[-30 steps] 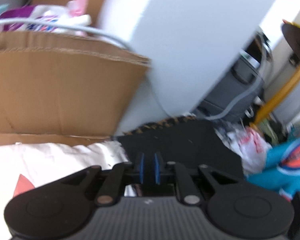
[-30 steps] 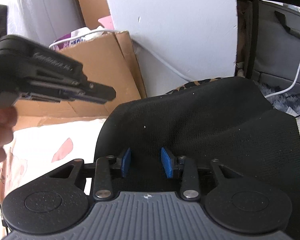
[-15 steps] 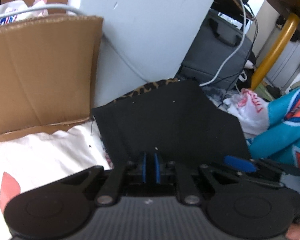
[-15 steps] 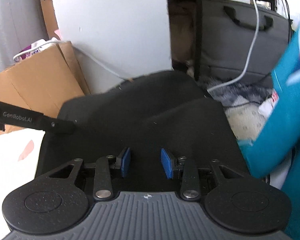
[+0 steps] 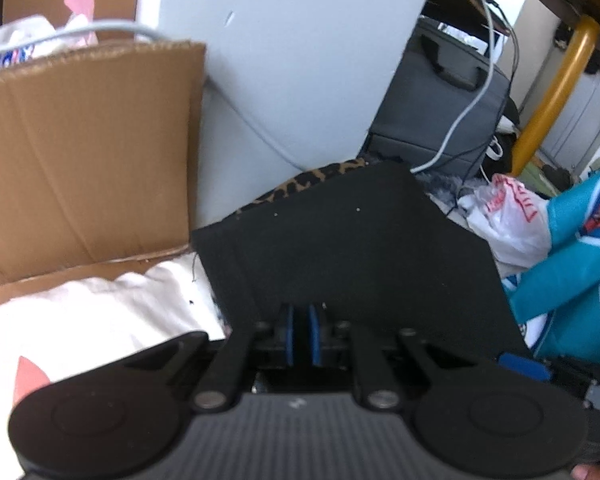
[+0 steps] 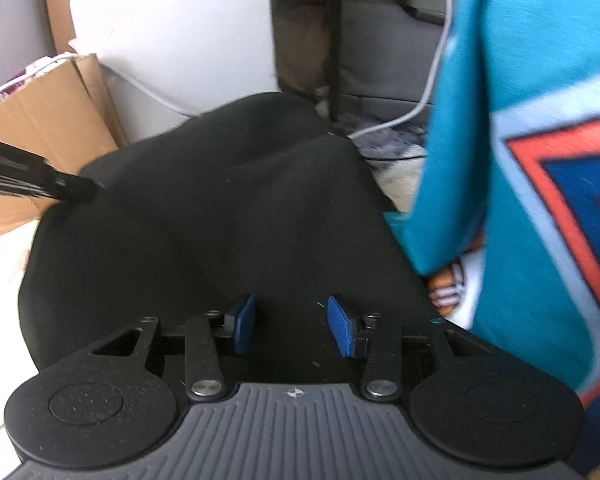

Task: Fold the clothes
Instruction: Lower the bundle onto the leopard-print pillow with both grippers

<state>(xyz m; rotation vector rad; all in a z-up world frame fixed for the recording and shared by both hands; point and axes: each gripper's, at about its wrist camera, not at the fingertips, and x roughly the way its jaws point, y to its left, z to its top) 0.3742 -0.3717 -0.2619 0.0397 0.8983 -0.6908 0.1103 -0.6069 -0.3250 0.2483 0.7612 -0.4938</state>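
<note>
**Black garment under both grippers, one pinching, one parted**

Here the black garment [image 5: 352, 248] lies spread on the surface, its far edge against a leopard-print fabric [image 5: 320, 180] and its left edge beside a white cloth [image 5: 100, 312]. The left gripper [image 5: 301, 334] has its blue pads drawn almost together at the garment's near edge; black cloth fills the narrow slit between them, so it appears to be pinching a thin fold there. In the right wrist view the same gripper's tip presses into the garment's left rim.

The right gripper [image 6: 292, 330] stands about half open, and its jaws have just been opening. The black cloth lies below and between the blue pads [image 6: 342, 332], which do not press on it. A teal jersey [image 6: 540, 160] hangs close on that gripper's right side, beside the garment's right edge. A cardboard box [image 5: 84, 152] stands behind the white cloth, and a grey bag [image 5: 432, 108] sits beyond the garment.
</note>
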